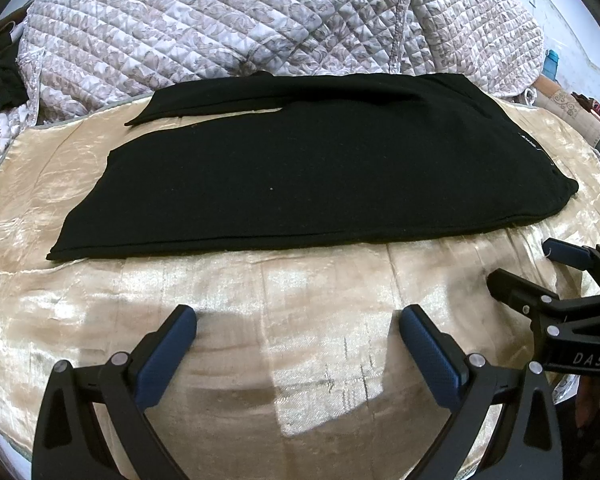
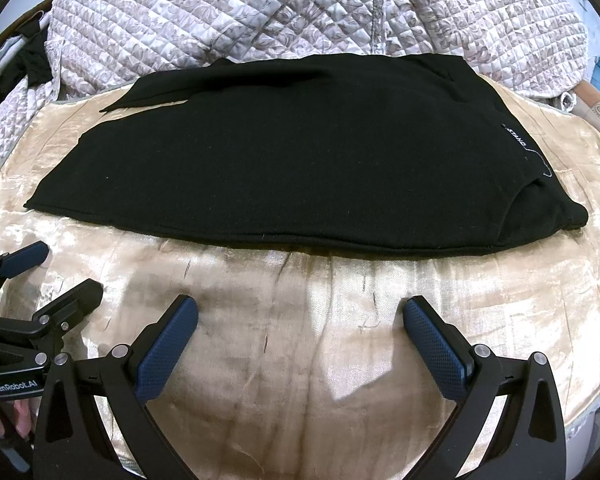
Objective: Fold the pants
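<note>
Pants (image 1: 300,176) in black lie flat across the middle of the gold satin cover (image 1: 260,320), waistband toward its right edge and the two legs running toward its left edge, the farther leg splayed a little apart from the nearer one. A small white-lettered label (image 2: 515,136) (only partly readable) sits near the waistband. Behind the far edge of the cover rises a quilted bedspread (image 1: 220,20). The left gripper (image 1: 298,330) hovers over the cover's near edge, jaws spread wide with nothing between the blue pads (image 1: 168,352). The right gripper (image 2: 300,330) hangs just beside it, likewise spread and empty, short of the pants' near hem.
</note>
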The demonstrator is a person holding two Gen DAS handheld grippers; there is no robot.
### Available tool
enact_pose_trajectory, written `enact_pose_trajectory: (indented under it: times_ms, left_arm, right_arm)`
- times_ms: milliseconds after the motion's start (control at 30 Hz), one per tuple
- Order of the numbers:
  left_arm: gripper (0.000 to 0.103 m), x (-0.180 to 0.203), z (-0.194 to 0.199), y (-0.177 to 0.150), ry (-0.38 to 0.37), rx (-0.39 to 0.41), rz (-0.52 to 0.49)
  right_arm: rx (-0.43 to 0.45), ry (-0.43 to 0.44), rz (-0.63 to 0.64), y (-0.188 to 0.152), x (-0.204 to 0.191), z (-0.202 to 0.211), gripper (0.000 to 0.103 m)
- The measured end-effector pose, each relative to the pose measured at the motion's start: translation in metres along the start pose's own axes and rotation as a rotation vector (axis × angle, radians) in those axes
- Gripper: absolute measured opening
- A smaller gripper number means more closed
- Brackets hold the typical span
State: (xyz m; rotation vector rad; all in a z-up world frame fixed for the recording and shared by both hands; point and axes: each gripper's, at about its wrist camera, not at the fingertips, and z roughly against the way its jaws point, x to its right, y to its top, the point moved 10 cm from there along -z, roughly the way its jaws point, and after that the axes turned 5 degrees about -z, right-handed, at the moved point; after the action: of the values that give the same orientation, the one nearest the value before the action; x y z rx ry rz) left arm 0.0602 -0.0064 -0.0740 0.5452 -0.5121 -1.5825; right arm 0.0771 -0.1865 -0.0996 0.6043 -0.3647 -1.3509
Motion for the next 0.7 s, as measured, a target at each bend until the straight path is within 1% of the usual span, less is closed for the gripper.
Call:
enact_pose_trajectory:
  times_ms: [467,533,700]
  left_arm:
    - [0.103,0.0063,0.0027,0.0028,0.0,0.006,-0.002]
    - [0.103,0.007,0.0033,0.0041,-0.005,0.006,0.0]
    - [0.103,0.006,0.0047,0.0043,-0.019,0.007,0.002]
  right_arm:
    - [0.009,0.005,0.005,0.0008,0.0012,-0.0001,0.103]
    - [0.026,0.015,0.002,-0.0019,-0.0024,0.0012,0.103]
    - [0.031,0.039,-0.014,-0.0001,-0.0008,0.007,0.103]
